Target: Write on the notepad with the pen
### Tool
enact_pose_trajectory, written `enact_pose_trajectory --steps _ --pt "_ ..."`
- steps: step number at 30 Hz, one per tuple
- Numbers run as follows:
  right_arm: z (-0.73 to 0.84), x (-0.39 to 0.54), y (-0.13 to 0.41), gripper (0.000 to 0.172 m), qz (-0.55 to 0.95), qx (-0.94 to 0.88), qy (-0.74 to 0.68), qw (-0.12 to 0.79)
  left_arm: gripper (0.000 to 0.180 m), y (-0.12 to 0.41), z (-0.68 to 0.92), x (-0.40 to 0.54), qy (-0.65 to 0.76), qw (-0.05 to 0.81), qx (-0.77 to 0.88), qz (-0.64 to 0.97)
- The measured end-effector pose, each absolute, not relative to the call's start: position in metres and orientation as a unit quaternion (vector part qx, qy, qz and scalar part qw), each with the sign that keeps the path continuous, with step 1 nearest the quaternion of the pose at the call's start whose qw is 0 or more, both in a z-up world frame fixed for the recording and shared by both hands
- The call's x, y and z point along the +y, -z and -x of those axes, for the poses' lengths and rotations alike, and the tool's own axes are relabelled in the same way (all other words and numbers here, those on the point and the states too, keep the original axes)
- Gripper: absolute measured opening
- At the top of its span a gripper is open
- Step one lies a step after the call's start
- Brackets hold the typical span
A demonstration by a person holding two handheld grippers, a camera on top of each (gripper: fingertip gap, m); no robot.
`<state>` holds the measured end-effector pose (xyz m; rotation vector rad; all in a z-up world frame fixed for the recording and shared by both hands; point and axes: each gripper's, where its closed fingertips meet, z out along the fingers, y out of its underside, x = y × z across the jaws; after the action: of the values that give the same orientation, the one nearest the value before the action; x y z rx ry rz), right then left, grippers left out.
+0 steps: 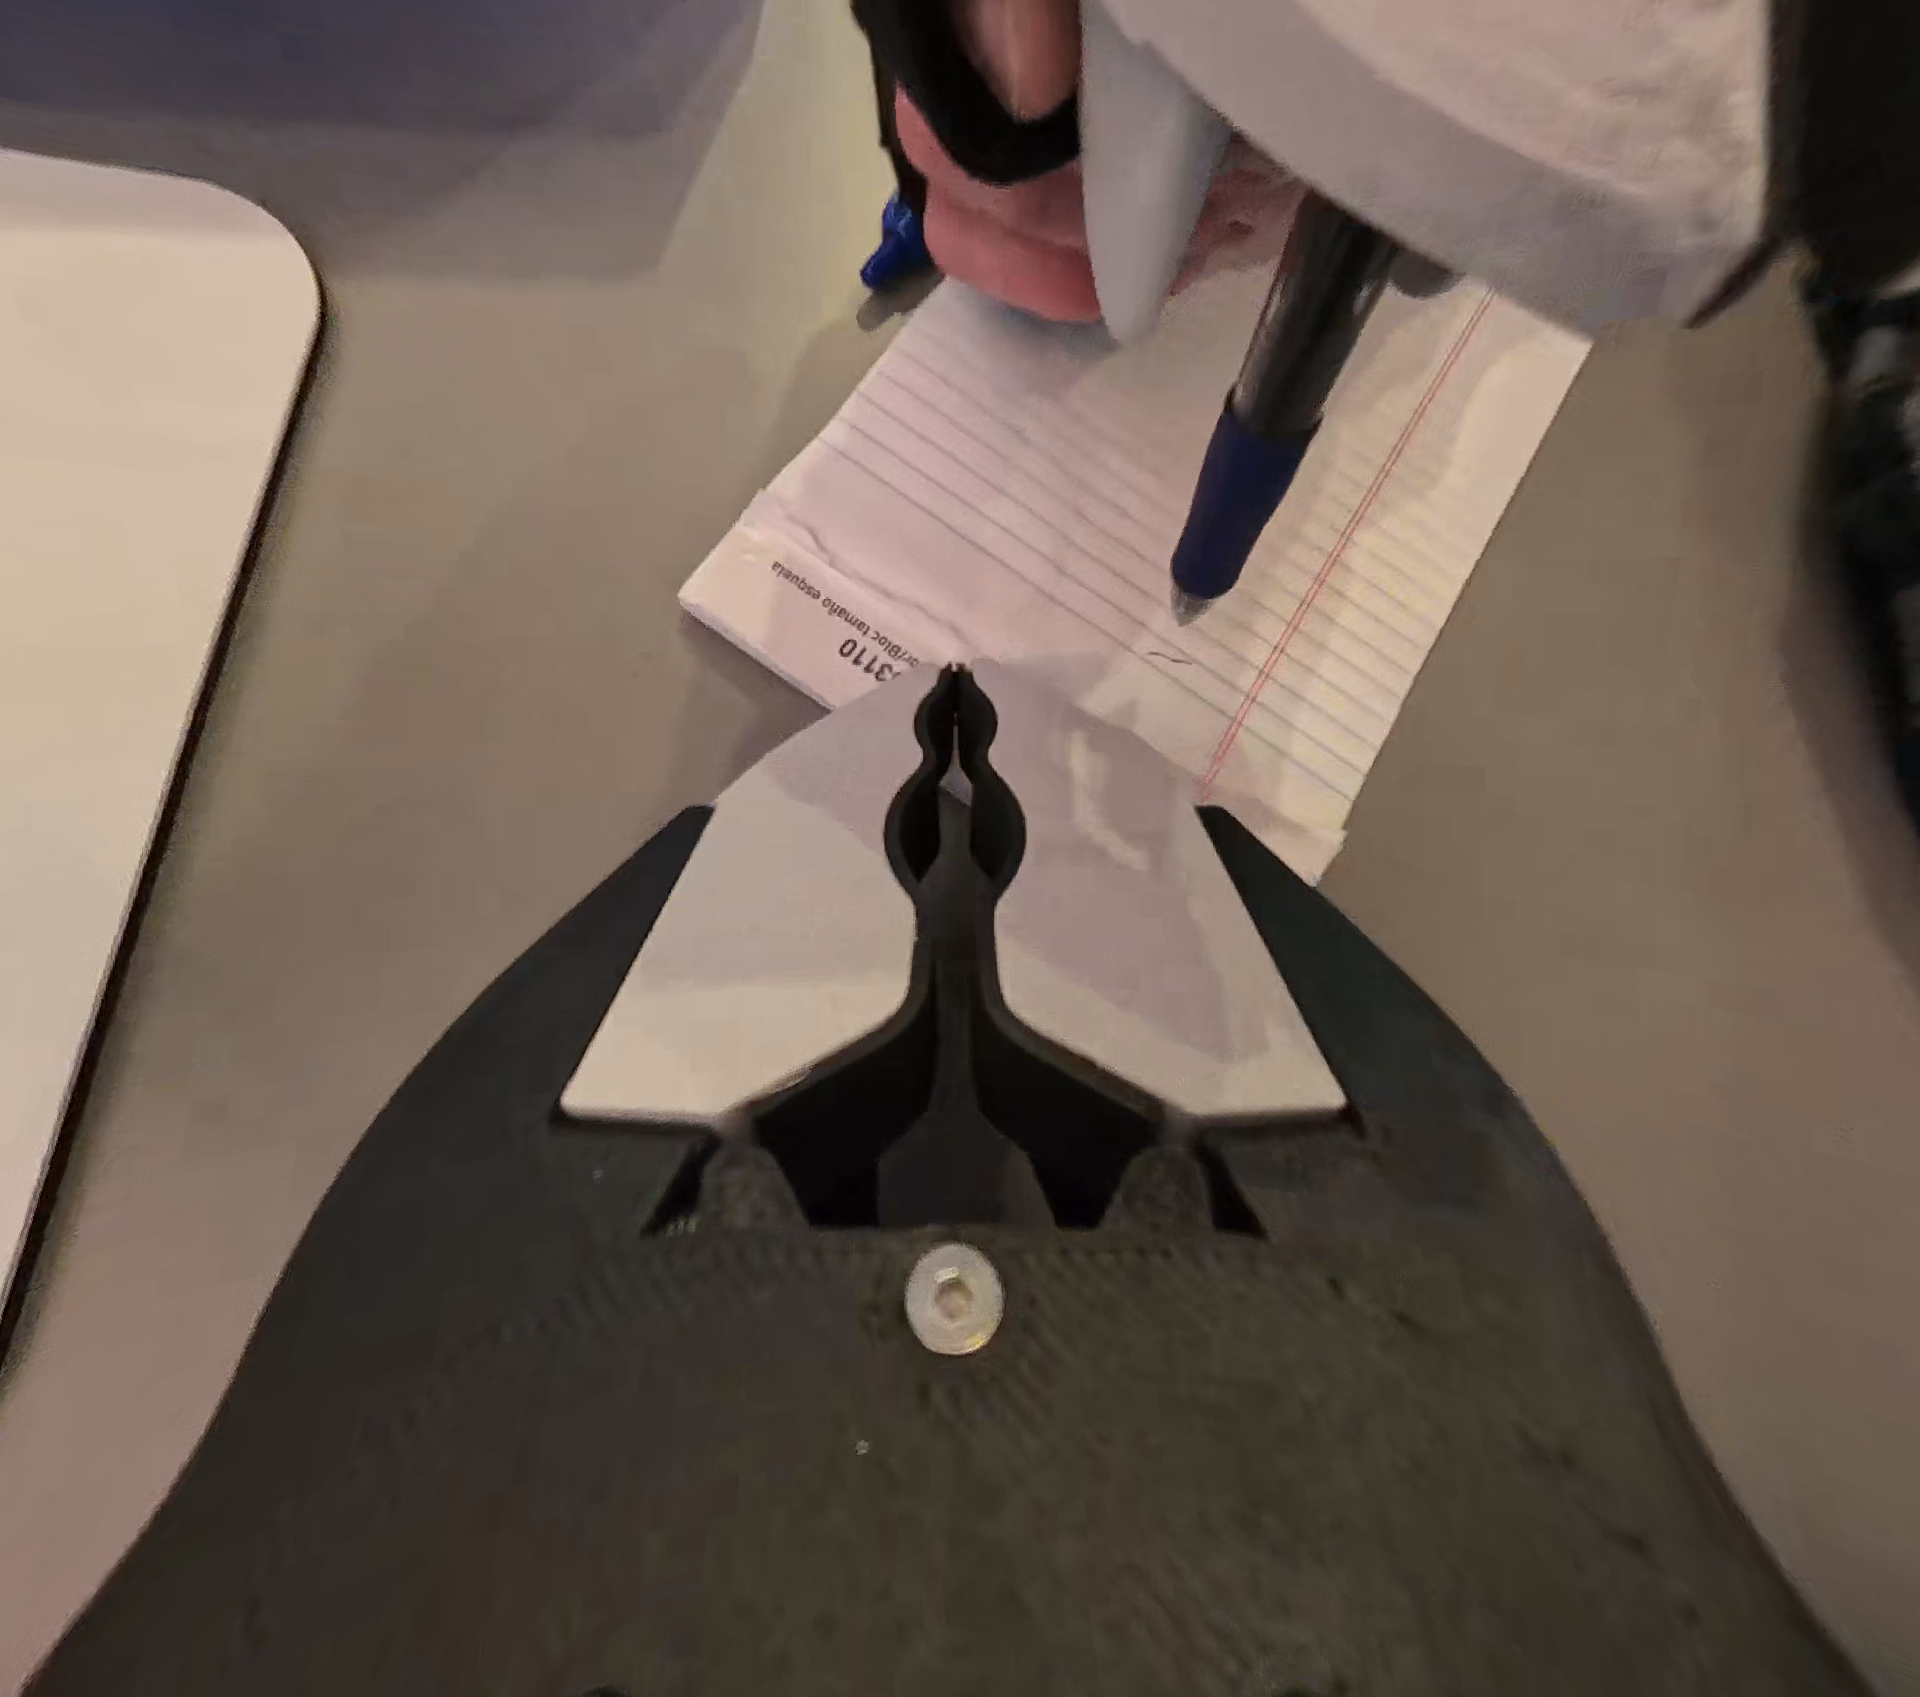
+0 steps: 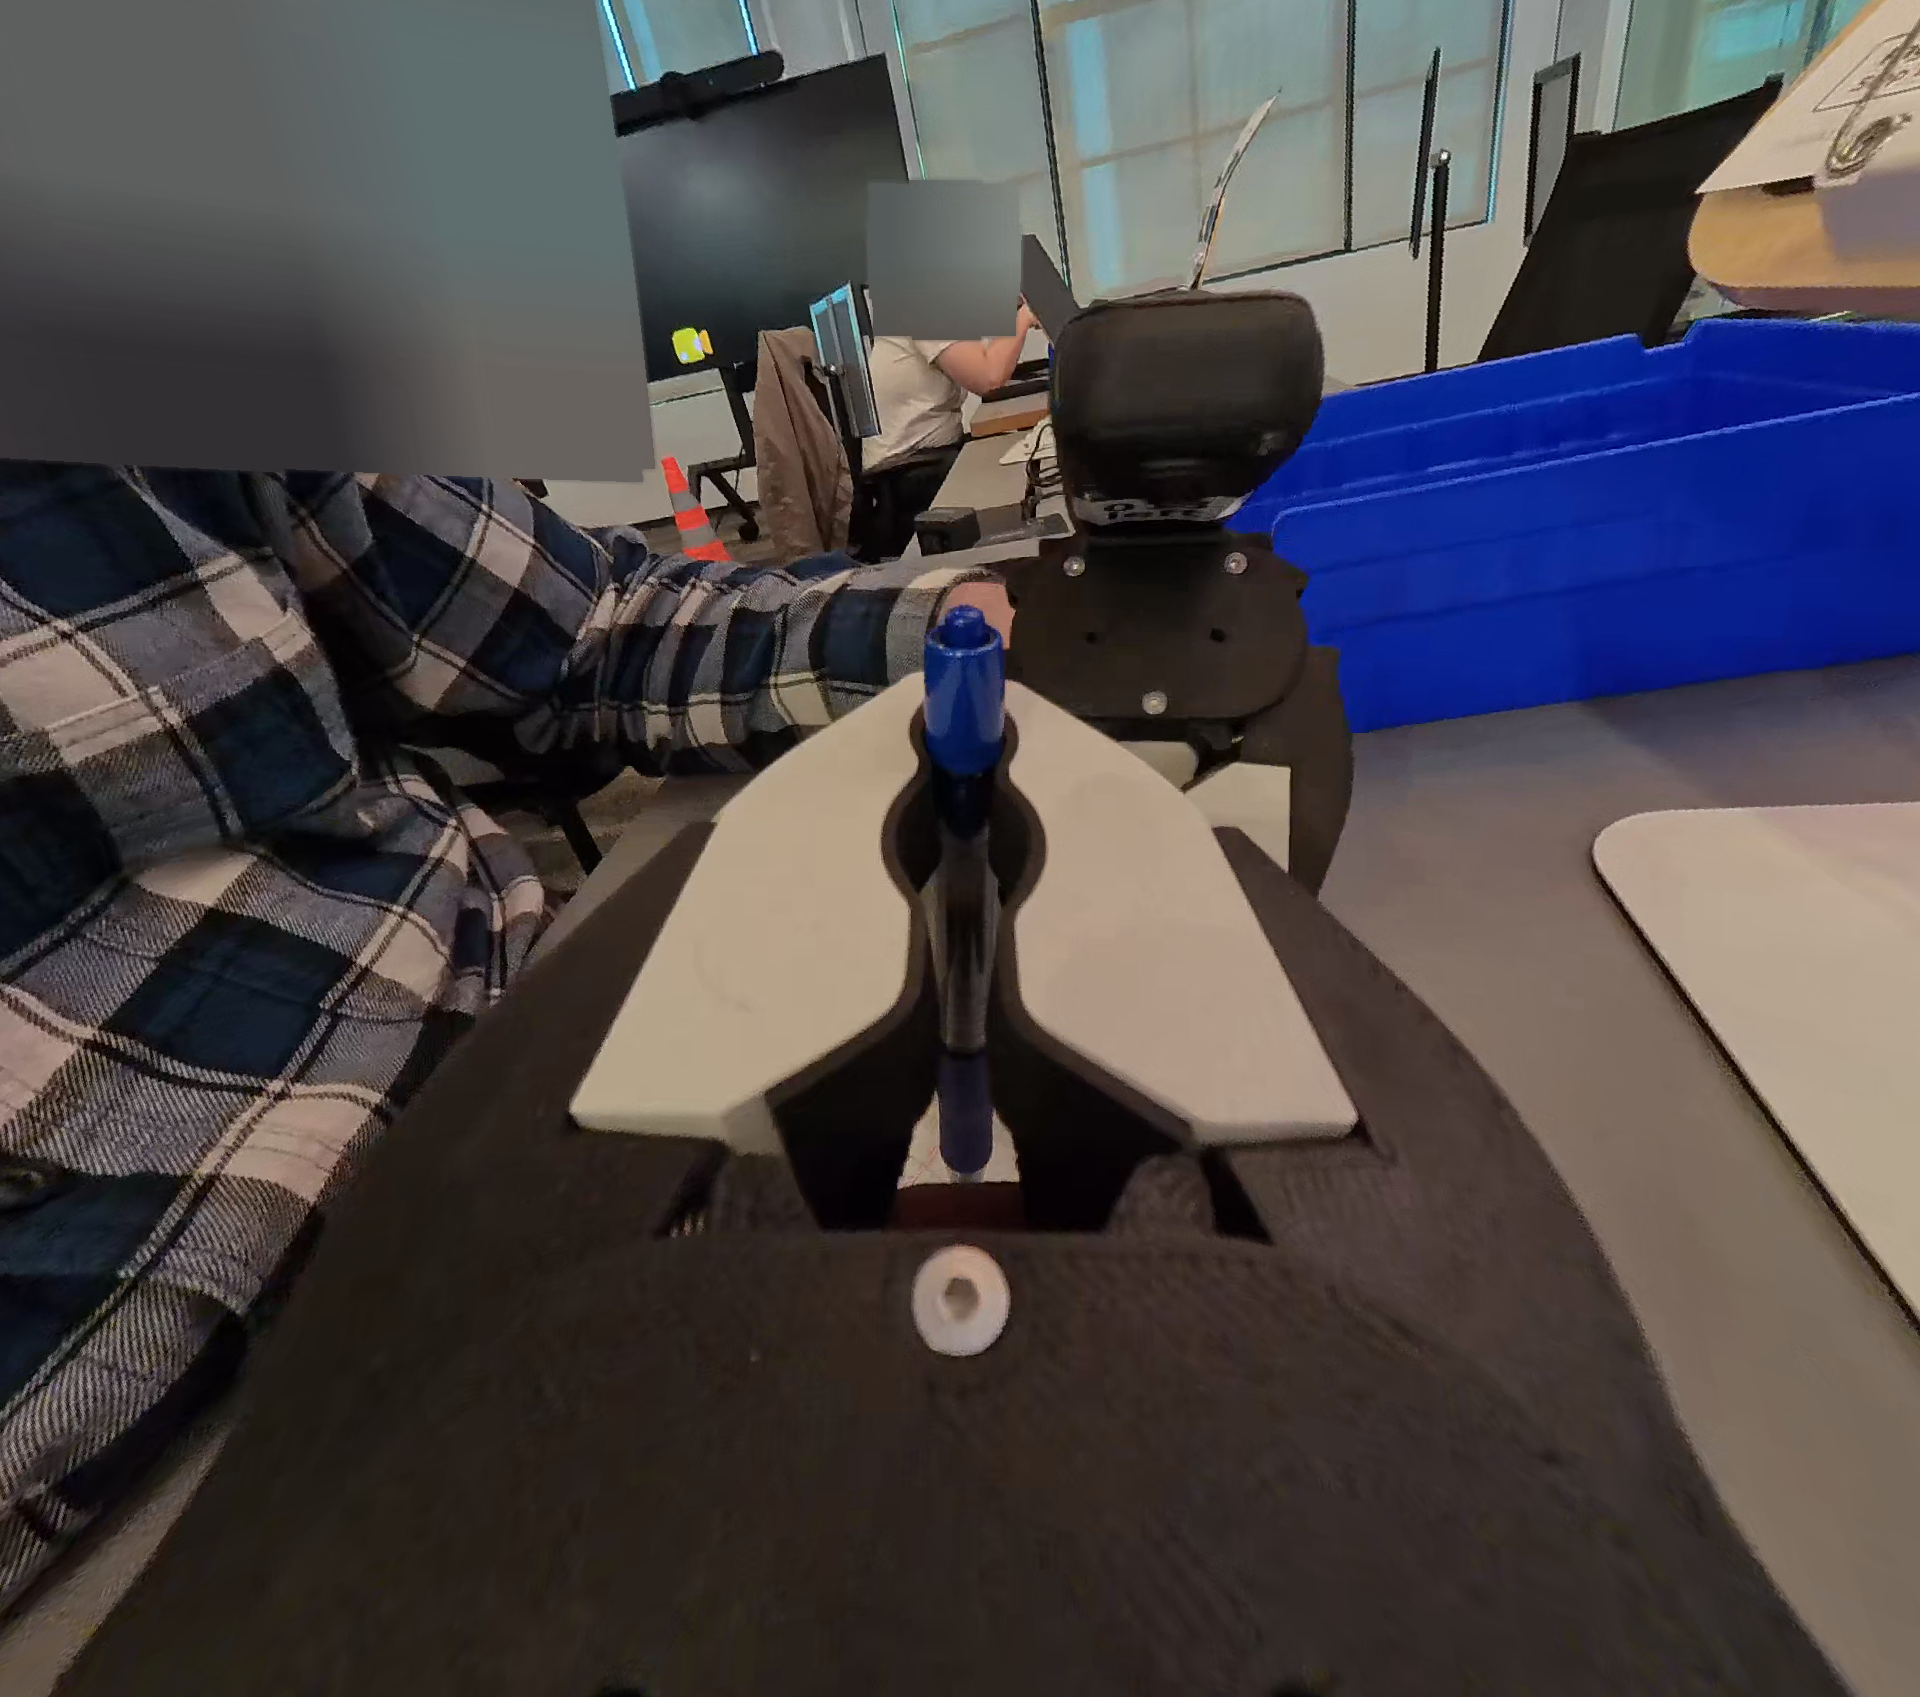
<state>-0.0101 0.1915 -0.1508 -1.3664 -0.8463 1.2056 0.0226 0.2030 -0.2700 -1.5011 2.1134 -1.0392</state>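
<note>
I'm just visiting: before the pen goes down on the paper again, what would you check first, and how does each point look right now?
1. Pen clamped in the right gripper: ok.
2. Tip over the lined page of the notepad: ok.
3. Tip touching the paper: cannot tell; it looks just above.
4. Left gripper steadying the notepad: shut at its near edge; whether it presses down, cannot tell.
5. Ink flowing: a short mark shows, ok.
</note>
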Motion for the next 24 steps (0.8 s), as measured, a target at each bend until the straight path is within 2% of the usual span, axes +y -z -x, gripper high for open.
enact_pose_trajectory --steps 24 --pt "0.023 0.190 0.166 0.004 0.595 -0.388 -0.472 0.522 0.000 0.274 -0.025 0.204 0.352 0.170 0.749 0.535"
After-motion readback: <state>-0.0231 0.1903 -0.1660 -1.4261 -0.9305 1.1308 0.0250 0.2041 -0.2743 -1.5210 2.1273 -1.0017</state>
